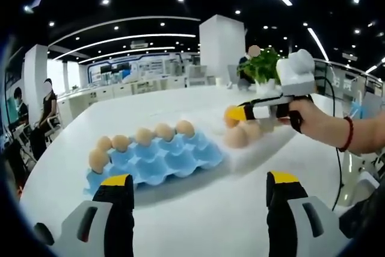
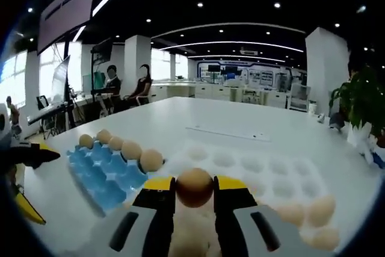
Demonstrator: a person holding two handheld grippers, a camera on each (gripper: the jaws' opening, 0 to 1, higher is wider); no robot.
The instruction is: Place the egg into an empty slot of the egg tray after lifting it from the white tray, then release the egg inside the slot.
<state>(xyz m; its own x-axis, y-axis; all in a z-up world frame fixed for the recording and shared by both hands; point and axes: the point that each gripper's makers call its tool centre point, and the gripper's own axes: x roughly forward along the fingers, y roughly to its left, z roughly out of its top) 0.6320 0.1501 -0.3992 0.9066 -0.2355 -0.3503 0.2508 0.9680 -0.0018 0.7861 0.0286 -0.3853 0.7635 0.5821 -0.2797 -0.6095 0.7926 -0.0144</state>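
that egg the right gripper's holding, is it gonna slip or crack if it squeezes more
Probably fragile: the egg is pinched between the right gripper's narrow yellow-tipped jaws, so extra squeeze likely risks cracking. Its smooth rounded shell looks apt to slip or pivot. Released on the flat table, it would likely roll; a cup in the blue egg tray should hold it.

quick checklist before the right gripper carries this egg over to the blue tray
1. Egg held between the right gripper jaws: ok.
2. Egg lifted off the white tray: ok, going by the left gripper view.
3. Empty slots in the blue egg tray: ok, only the row along one edge holds eggs.
4. Left gripper out of the way: ok, open and on the near side of the blue tray.
5. How firm the grip is: cannot tell.
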